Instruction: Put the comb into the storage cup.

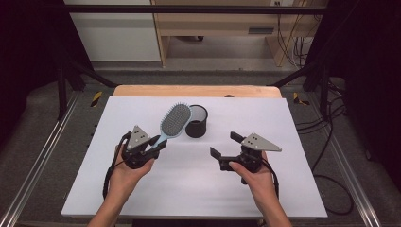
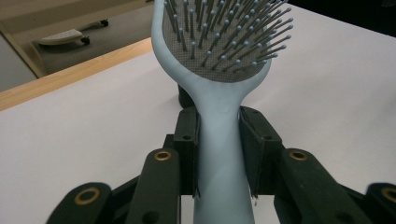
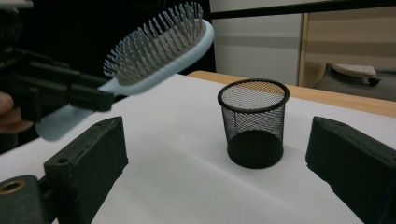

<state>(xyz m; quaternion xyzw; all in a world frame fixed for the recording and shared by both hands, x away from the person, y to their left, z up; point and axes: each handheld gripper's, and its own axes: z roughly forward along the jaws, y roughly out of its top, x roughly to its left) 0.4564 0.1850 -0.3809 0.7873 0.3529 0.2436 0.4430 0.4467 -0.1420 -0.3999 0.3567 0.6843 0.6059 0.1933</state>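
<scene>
A pale blue hairbrush (image 1: 174,121) with grey bristles is lifted off the table, head tilted up and away, bristles facing up. My left gripper (image 1: 159,144) is shut on its handle (image 2: 223,154), jaws pressing both sides. A black mesh cup (image 1: 196,122) stands upright on the white tabletop just right of the brush head. My right gripper (image 1: 226,144) hovers open right of centre with nothing between its jaws, and in its own view the cup (image 3: 253,122) stands ahead between them, with the brush (image 3: 154,52) raised at upper left.
The white board (image 1: 94,156) covers a wooden table whose far edge (image 1: 196,91) shows beyond it. Metal rails run along both sides. Dark frame struts, cables and wooden furniture stand behind the table.
</scene>
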